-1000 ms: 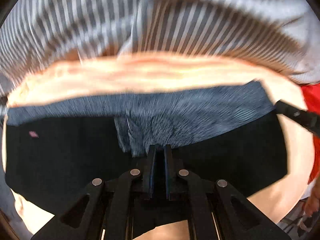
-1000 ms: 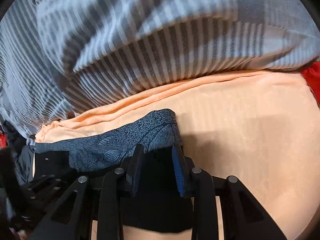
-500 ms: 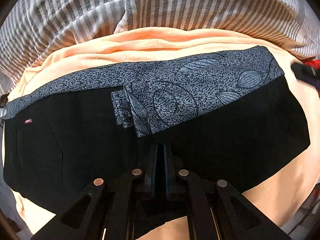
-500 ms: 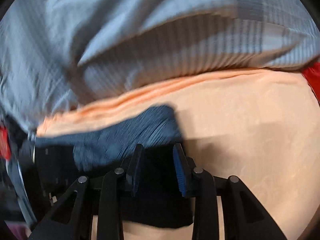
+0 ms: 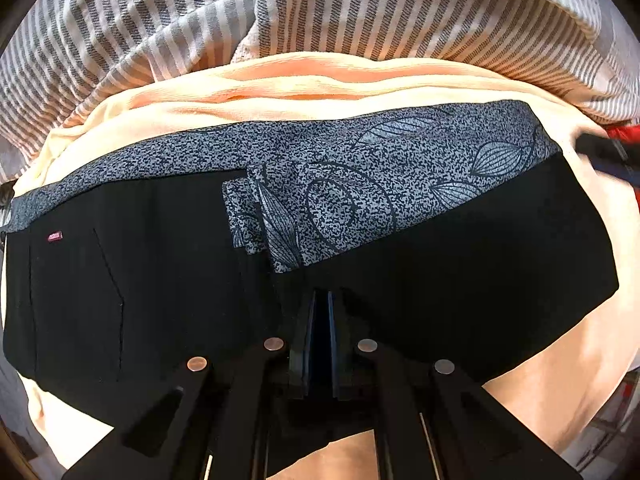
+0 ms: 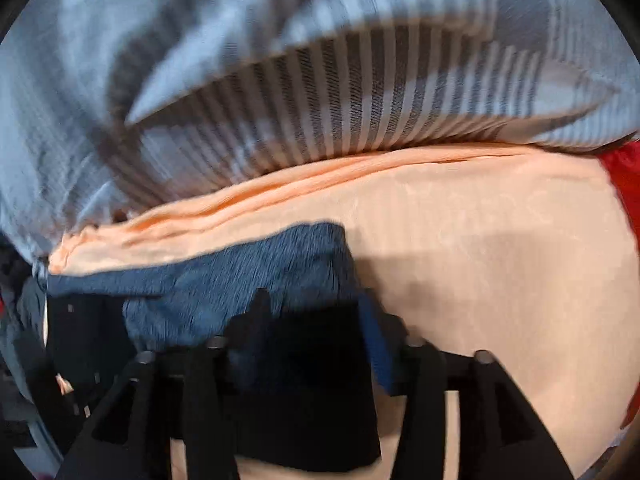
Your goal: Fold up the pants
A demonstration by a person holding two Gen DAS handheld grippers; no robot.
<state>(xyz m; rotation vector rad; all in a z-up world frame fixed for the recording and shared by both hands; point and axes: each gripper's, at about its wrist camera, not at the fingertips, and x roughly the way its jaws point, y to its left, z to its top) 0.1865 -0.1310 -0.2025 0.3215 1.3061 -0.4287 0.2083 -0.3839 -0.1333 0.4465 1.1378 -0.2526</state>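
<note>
Black pants (image 5: 440, 280) with a grey-blue leaf-print waistband (image 5: 360, 184) lie folded flat on a peach sheet (image 5: 560, 380). One flap of the waistband is turned down over the black cloth. My left gripper (image 5: 320, 300) points down at the pants' near middle, its jaws shut; I cannot tell whether any cloth is pinched. In the blurred right wrist view my right gripper (image 6: 314, 308) stands over the right end of the pants (image 6: 304, 400). Its jaws are opening, with black cloth lying between them, and the pads are off it. That gripper shows as a dark blur (image 5: 604, 152) at the left wrist view's right edge.
A grey-and-white striped blanket (image 5: 360, 12) is bunched along the far side of the sheet, also filling the top of the right wrist view (image 6: 320, 100). Something red (image 6: 624, 184) lies at the far right beyond the sheet's edge.
The right jaws have spread apart over the pants' end. The left wrist view has sharpened and now takes in more of the pants; its jaws stay shut.
</note>
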